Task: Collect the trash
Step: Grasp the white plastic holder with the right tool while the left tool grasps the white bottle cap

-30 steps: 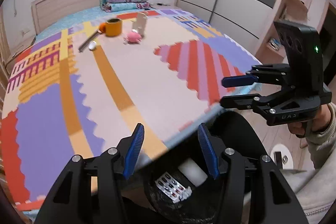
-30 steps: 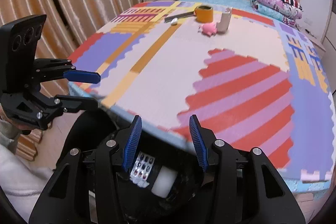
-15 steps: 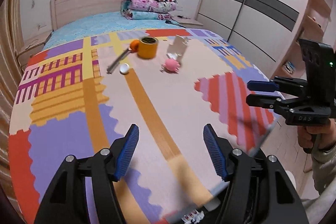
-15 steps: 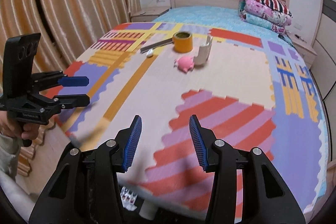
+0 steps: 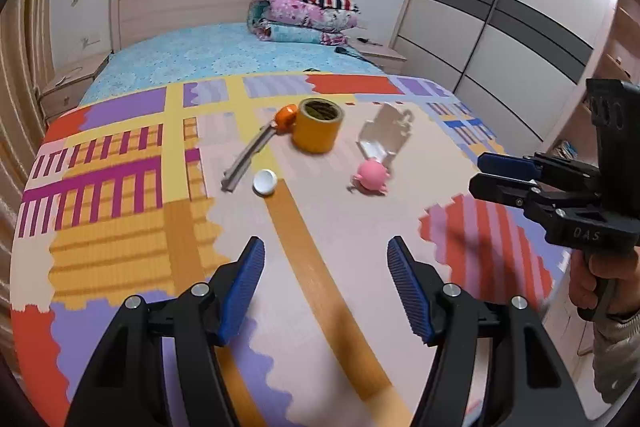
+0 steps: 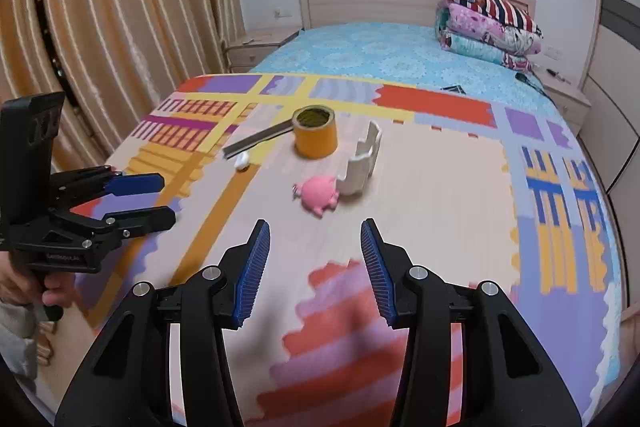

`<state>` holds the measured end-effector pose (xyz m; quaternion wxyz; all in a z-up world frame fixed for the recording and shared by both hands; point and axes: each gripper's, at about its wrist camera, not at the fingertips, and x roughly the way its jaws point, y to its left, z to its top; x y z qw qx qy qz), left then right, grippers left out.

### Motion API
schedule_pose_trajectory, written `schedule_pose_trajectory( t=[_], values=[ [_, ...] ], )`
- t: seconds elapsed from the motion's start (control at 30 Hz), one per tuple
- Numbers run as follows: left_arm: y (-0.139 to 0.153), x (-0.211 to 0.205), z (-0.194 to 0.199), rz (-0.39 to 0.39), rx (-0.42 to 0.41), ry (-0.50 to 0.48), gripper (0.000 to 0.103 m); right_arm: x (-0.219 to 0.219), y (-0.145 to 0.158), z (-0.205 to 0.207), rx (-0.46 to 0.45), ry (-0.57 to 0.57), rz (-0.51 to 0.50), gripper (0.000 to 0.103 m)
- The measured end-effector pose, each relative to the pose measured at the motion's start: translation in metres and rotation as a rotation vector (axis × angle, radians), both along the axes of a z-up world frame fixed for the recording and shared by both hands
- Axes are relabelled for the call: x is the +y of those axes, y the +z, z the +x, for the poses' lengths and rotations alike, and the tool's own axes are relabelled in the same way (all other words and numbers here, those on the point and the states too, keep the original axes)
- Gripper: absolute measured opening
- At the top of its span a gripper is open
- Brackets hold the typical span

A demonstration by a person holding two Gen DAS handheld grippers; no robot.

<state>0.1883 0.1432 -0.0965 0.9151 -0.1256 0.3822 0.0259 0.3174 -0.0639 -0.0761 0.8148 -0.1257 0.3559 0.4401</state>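
On the colourful foam mat (image 5: 140,227) lie a white bottle cap (image 5: 264,182), a torn white carton piece (image 5: 384,135), a pink pig toy (image 5: 370,178), a yellow tape roll (image 5: 318,125) and a utility knife with an orange end (image 5: 256,147). My left gripper (image 5: 326,283) is open and empty above the mat's near part. My right gripper (image 6: 316,263) is open and empty, short of the pig toy (image 6: 318,191) and the carton piece (image 6: 363,163). The cap (image 6: 242,159) and tape roll (image 6: 315,132) lie further back.
The mat covers a bed with a blue sheet (image 5: 224,55), folded quilts (image 5: 304,11) at the headboard. Curtains (image 6: 100,27) hang on the left, a wardrobe (image 5: 520,7) stands on the right. Each gripper shows in the other's view, the right (image 5: 504,175) and the left (image 6: 140,199).
Both grippers have risen from over a black trash bag below the bed's edge and moved forward over the mat. The bag has left both views. Both stay open.
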Motion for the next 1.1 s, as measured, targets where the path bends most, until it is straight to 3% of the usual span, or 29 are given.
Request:
schedule_pose_trajectory(
  t=[0.7,0.8,0.83,0.93,1.0,1.1],
  values=[
    [-0.033,0.037,0.072,-0.042,0.057,0.093,0.06,0.04,-0.026,0.069,0.091,-0.14,0.037,0.051],
    [-0.038,0.038,0.077,-0.037,0.066,0.101,0.054,0.041,-0.032,0.074,0.115,-0.15,0.045,0.048],
    [-0.04,0.04,0.078,-0.043,0.069,0.109,0.05,0.041,-0.034,0.075,0.124,-0.153,0.05,0.041],
    [-0.04,0.043,0.08,-0.033,0.064,0.138,0.037,0.04,-0.037,0.078,0.121,-0.163,0.048,0.034],
    [-0.04,0.047,0.079,-0.048,0.057,0.151,0.035,0.038,-0.038,0.08,0.127,-0.17,0.06,0.022],
    [-0.041,0.048,0.08,-0.031,0.056,0.155,0.022,0.033,-0.041,0.084,0.159,-0.178,0.09,0.017]
  ],
)
